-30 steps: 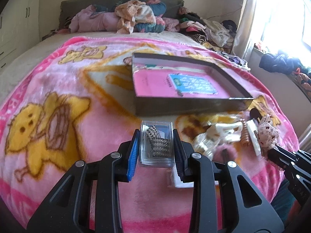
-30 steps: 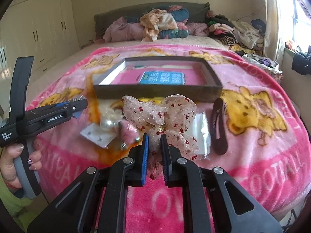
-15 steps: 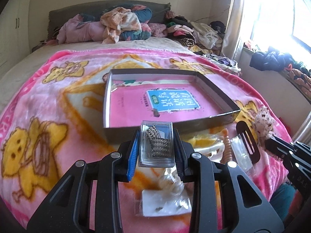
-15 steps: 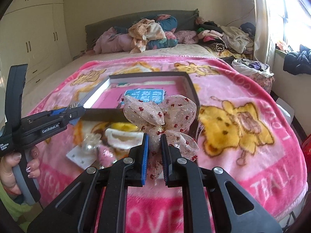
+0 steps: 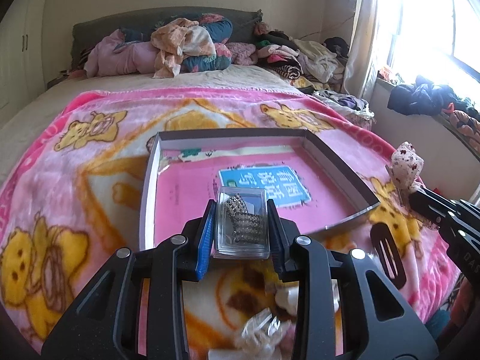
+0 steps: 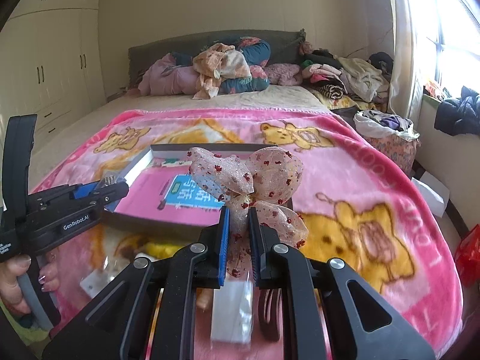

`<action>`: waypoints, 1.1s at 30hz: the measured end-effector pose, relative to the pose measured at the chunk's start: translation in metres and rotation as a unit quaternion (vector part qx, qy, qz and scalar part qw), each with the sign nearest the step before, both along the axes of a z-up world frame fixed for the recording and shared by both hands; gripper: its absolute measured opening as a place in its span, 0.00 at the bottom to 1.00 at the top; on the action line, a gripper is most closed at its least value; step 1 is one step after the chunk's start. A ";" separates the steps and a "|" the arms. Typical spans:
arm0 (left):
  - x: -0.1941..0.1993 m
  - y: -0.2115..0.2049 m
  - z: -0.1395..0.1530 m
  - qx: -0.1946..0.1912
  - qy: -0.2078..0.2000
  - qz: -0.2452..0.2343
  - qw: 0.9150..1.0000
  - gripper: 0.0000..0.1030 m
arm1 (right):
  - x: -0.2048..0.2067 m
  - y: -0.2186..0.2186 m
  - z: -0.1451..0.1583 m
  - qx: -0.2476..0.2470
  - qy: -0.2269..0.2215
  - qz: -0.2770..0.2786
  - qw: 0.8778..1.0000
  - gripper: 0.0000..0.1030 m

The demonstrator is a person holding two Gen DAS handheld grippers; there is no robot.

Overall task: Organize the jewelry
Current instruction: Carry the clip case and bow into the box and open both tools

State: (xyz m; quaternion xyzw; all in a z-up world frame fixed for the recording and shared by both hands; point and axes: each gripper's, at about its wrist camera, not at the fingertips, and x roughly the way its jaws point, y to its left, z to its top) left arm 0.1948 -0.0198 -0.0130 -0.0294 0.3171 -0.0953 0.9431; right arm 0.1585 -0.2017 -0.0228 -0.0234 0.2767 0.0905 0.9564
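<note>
Nearest, clamped between the pads of the left gripper [image 5: 241, 225]: clear plastic case [image 5: 241, 223] with rhinestone piece inside, held above the near edge of the shallow box [image 5: 148, 186]. Pinched at the knot by the right gripper [image 6: 239, 240]: sheer bow hair clip [image 6: 249, 180], raised over the box's near right corner. Below on pink blanket [image 5: 75, 165]: dark snap clip [image 5: 387, 255]; beyond, heaped clothes [image 6: 216, 69] at headboard.
</note>
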 end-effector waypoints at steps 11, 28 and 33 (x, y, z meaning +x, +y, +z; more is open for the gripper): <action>0.032 0.004 -0.005 0.007 0.008 0.011 1.000 0.24 | 0.047 0.006 -0.011 -0.005 0.022 0.007 1.000 0.12; 0.054 0.006 -0.038 0.018 0.057 0.014 0.998 0.24 | 0.092 0.014 -0.051 -0.010 0.092 0.017 0.996 0.16; 0.056 0.005 -0.043 0.018 0.065 0.012 0.998 0.24 | 0.096 0.014 -0.061 -0.008 0.106 0.018 0.994 0.17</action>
